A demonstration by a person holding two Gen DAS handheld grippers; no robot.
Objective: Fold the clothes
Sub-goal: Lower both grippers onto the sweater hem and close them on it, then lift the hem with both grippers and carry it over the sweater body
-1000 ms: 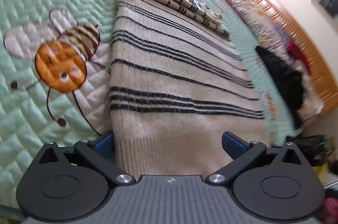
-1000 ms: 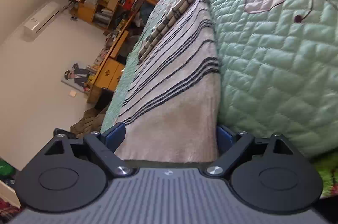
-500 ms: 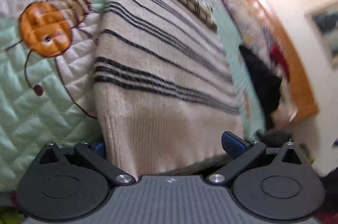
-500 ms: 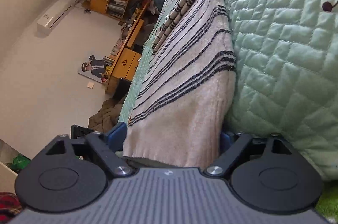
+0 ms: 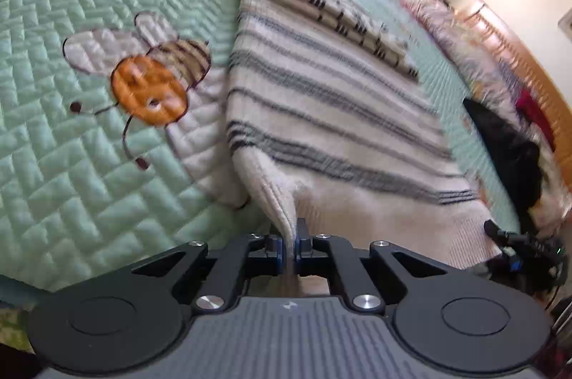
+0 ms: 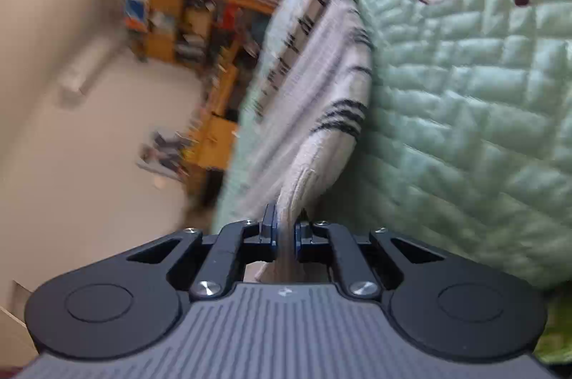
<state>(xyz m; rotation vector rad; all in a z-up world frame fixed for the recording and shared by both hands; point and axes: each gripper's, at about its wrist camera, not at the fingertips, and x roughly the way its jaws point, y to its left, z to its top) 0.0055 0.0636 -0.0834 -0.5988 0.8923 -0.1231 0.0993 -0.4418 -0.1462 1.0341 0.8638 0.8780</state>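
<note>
Bedding fills most of both views: a mint-green quilted bedspread (image 5: 71, 164) with an orange bee motif (image 5: 148, 93) stitched into it, and laid flat across it a cream knitted sweater (image 5: 339, 114) with thin dark stripes, its ribbed hem toward the cameras at the bed's near edge. Beyond the sweater's far end lies a folded striped cloth (image 5: 321, 10), touching or just overlapping it; a dark garment (image 5: 507, 146) sits off to the side by the wooden bed frame. Both sets of jaws have just been closing, and each now pinches a hem corner: the left gripper (image 5: 290, 248) is clamped on a raised ridge of ribbing, and the right gripper (image 6: 285, 241) bites the opposite corner, seen in its own view (image 6: 321, 143) as a narrow strip running along the bed's edge. The right gripper also shows in the left view (image 5: 514, 245). The likely next move is carrying the hem up toward the far end. The risk is that each pinch seems to hold only a thin fold of knit, so an uneven or hurried lift could pull a corner free, drag the lower layer along the quilt, or skew the fold and disturb the folded cloth behind.
</note>
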